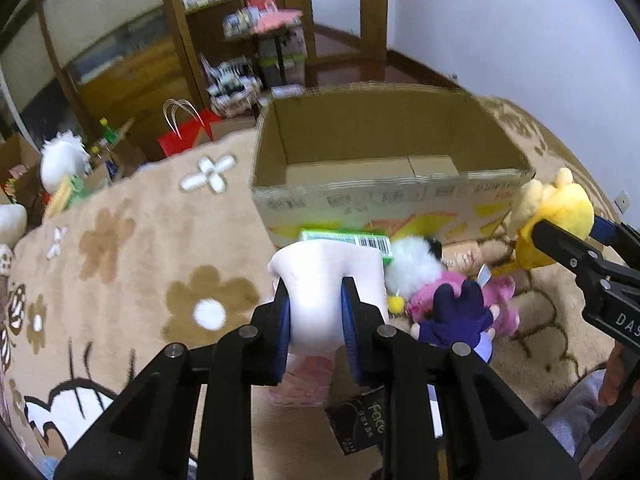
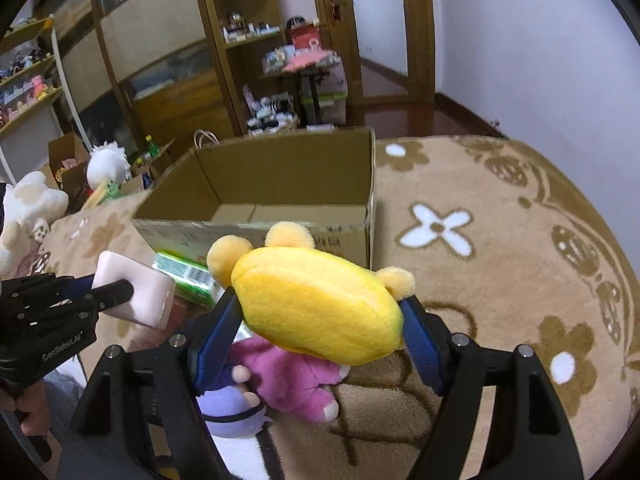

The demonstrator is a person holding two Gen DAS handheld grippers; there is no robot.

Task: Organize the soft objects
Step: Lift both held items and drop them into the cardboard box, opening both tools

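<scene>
Blue-padded left gripper (image 1: pixel 316 312) pinches a pale pink soft block (image 1: pixel 328 280) at lower centre; right gripper (image 2: pixel 320 332) clamps a yellow plush toy (image 2: pixel 316 304), both before the open cardboard box (image 1: pixel 384 196).

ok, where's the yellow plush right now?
The yellow plush is clamped in the right gripper, held above the pink doll just in front of the box; the left wrist view shows it at far right.

Box (image 1: pixel 384 152) open on top, inside bare, clear entry from above. Its near wall stands between claws and opening. Toy pile (image 1: pixel 452 300) crowds rug (image 1: pixel 132 248) at box front; right rug edge open.
</scene>
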